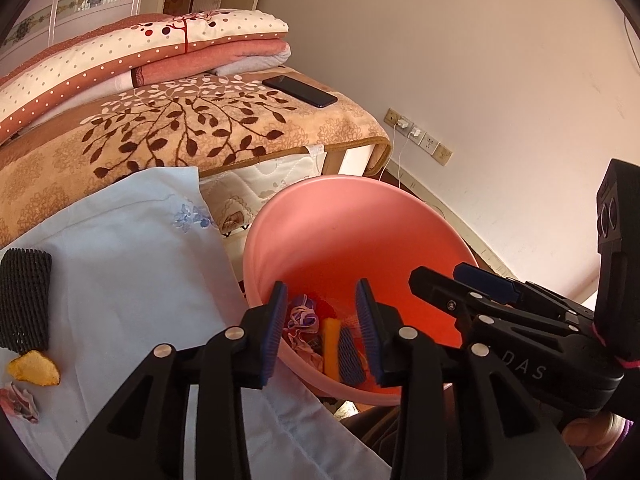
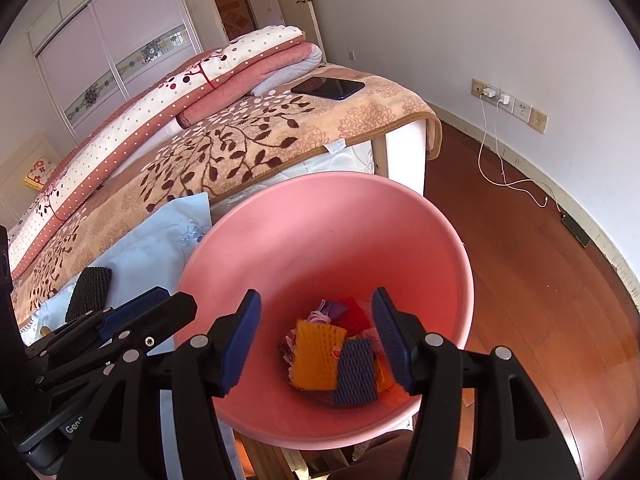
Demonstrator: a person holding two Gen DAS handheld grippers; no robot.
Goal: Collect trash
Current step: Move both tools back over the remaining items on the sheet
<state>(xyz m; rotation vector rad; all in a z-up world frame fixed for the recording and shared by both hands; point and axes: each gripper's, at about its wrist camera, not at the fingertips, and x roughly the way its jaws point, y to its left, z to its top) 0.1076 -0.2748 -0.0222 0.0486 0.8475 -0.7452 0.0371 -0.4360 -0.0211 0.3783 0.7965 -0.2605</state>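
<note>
- Left wrist view: the left gripper (image 1: pixel 322 320) is over the near edge of the pink basin (image 1: pixel 304 216). Its jaws stand apart and nothing is between the blue pads.
- In the basin's bottom lies the collected trash: a crumpled pale paper (image 1: pixel 301 316), an orange foam piece (image 1: pixel 332 348) and a dark blue mesh piece (image 1: pixel 351 356).
- To the left, on the light blue cloth (image 1: pixel 132 264), more trash is not yet collected: a black foam net (image 1: pixel 24 300), a yellow scrap (image 1: pixel 35 368) just below it, and a crumpled pink paper (image 1: pixel 20 402) near the picture's edge.
- The right gripper (image 1: pixel 452 280) comes in from the right, above the basin's rim.
- Behind, a dark phone (image 1: pixel 300 91) lies on the brown leaf-pattern blanket (image 1: pixel 180 128).
- Right wrist view: the right gripper (image 2: pixel 316 340) hangs over the basin (image 2: pixel 320 232). Its jaws are wide open and hold nothing.
- Between the pads, lower down in the basin, the orange foam piece (image 2: pixel 316 352) and the blue mesh piece (image 2: pixel 356 372) lie touching each other, with crumpled papers around them.
- The left gripper (image 2: pixel 160 304) shows at the left; the black foam net (image 2: pixel 89 292) lies beyond it on the cloth.
</note>
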